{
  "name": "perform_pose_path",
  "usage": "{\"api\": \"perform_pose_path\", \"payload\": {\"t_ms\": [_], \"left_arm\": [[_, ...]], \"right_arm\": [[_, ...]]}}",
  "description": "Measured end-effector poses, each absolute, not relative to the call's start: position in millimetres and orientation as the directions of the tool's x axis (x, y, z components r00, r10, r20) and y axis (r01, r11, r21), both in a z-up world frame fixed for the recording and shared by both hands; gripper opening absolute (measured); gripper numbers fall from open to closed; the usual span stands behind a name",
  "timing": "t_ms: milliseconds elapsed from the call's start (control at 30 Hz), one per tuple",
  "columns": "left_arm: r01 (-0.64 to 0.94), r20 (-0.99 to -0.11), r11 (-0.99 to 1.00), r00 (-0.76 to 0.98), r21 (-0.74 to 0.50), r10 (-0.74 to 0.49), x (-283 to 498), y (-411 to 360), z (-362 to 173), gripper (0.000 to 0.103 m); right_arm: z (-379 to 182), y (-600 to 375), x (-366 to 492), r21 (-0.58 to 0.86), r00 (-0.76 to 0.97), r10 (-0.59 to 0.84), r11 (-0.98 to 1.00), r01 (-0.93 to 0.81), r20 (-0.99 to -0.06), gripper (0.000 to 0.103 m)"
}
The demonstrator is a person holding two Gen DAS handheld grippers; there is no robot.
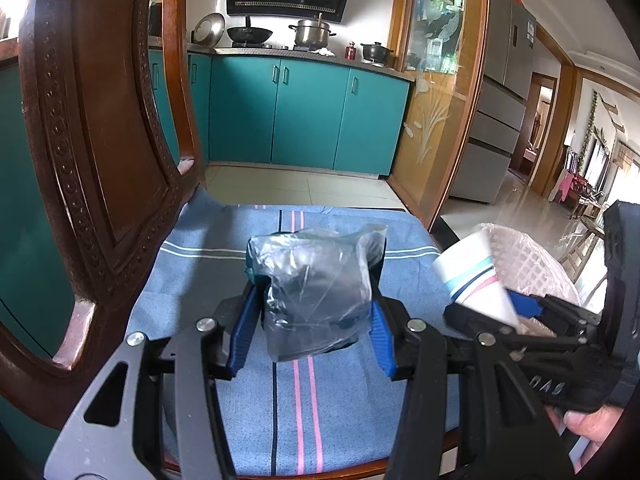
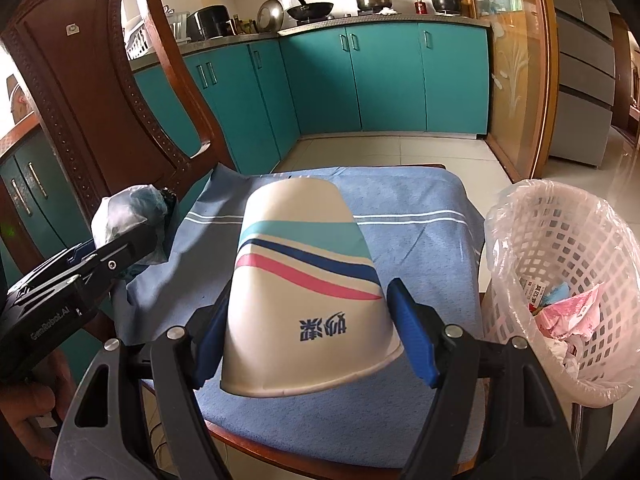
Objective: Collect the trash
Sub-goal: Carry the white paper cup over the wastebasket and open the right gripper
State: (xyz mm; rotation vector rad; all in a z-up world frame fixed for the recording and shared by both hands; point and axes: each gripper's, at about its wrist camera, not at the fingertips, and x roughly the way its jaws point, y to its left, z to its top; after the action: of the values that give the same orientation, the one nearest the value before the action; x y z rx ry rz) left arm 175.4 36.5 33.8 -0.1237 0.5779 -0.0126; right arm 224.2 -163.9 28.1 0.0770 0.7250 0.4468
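Note:
My left gripper (image 1: 316, 320) is shut on a dark object wrapped in a clear plastic bag (image 1: 312, 292) and holds it above the blue striped cloth (image 1: 304, 408) on the chair seat. It also shows in the right wrist view (image 2: 128, 220). My right gripper (image 2: 308, 340) is shut on a white paper cup (image 2: 308, 280) with teal, navy and pink stripes, bottom pointing away. In the left wrist view the cup (image 1: 476, 276) hangs at the right, by the basket.
A pink-lined white mesh trash basket (image 2: 560, 264) with wrappers inside stands right of the chair. The carved wooden chair back (image 1: 96, 152) rises at the left. Teal kitchen cabinets (image 1: 304, 120) and tiled floor lie beyond.

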Motion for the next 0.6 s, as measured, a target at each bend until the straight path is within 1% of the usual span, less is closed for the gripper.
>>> {"api": "perform_pose_path", "payload": {"t_ms": [67, 133, 200, 267, 333, 433, 467, 500, 600], "left_arm": [[-0.025, -0.545, 0.992, 0.837, -0.124, -0.048, 175, 38, 34, 0.050], [-0.023, -0.543, 0.991, 0.838, -0.129, -0.051, 174, 38, 35, 0.050], [-0.023, -0.540, 0.991, 0.840, -0.128, -0.051, 173, 39, 35, 0.050], [-0.023, -0.544, 0.992, 0.837, -0.127, -0.050, 173, 40, 34, 0.050], [-0.027, -0.553, 0.991, 0.832, -0.128, -0.049, 174, 41, 32, 0.051], [-0.024, -0.562, 0.990, 0.825, -0.136, -0.057, 176, 40, 30, 0.051], [-0.021, -0.563, 0.991, 0.824, -0.135, -0.060, 176, 38, 30, 0.051], [-0.016, -0.564, 0.991, 0.823, -0.131, -0.061, 177, 37, 31, 0.051], [-0.011, -0.571, 0.992, 0.819, -0.123, -0.062, 179, 33, 29, 0.051]], "right_arm": [[39, -176, 225, 0.239, 0.695, 0.420, 0.907, -0.347, -0.584, 0.073], [57, -206, 226, 0.279, 0.763, 0.393, 0.917, -0.284, -0.514, 0.073], [70, -241, 226, 0.305, 0.833, 0.318, 0.933, -0.190, -0.453, 0.074], [76, -273, 228, 0.298, 0.877, 0.213, 0.951, -0.085, -0.430, 0.075], [72, -305, 234, 0.284, 0.886, 0.110, 0.959, 0.026, -0.451, 0.076], [56, -333, 248, 0.252, 0.840, 0.005, 0.955, 0.157, -0.542, 0.082], [52, -337, 250, 0.250, 0.828, -0.009, 0.952, 0.179, -0.560, 0.090], [51, -340, 251, 0.251, 0.820, -0.019, 0.948, 0.197, -0.571, 0.092], [55, -339, 249, 0.262, 0.833, 0.005, 0.950, 0.168, -0.553, 0.095]]}}
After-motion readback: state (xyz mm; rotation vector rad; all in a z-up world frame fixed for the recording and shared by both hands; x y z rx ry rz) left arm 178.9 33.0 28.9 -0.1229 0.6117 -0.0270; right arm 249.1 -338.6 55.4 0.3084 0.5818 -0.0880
